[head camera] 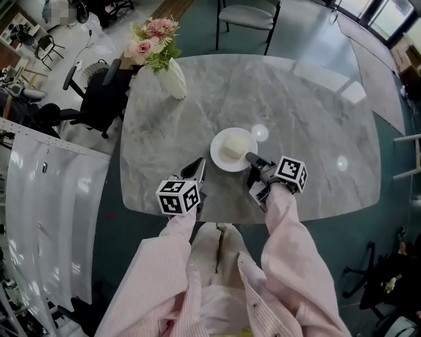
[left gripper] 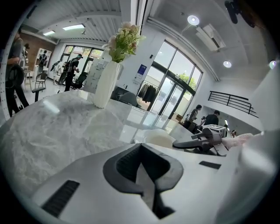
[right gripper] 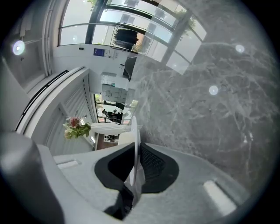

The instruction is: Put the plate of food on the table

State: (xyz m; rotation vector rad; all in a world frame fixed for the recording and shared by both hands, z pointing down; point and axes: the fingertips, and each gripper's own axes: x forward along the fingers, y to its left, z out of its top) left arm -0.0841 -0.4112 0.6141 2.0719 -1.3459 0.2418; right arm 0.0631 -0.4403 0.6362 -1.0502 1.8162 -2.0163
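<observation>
A white plate (head camera: 225, 160) with a pale lump of food (head camera: 233, 149) sits low over the grey marble table (head camera: 296, 112), near its front edge; I cannot tell whether it touches the top. My right gripper (head camera: 252, 158) is shut on the plate's near right rim. In the right gripper view the plate (right gripper: 136, 131) runs edge-on between the dark pads (right gripper: 151, 162). My left gripper (head camera: 199, 169) hovers just left of the plate, apart from it, jaws together and empty. The left gripper view shows its jaws (left gripper: 141, 148) closed, with the food (left gripper: 159, 138) and right gripper (left gripper: 192, 143) beyond.
A white vase of pink flowers (head camera: 170, 74) stands at the table's far left corner. A chair (head camera: 248, 16) stands behind the table and a black office chair (head camera: 99, 92) to its left. A white board (head camera: 46, 210) leans on the floor at left.
</observation>
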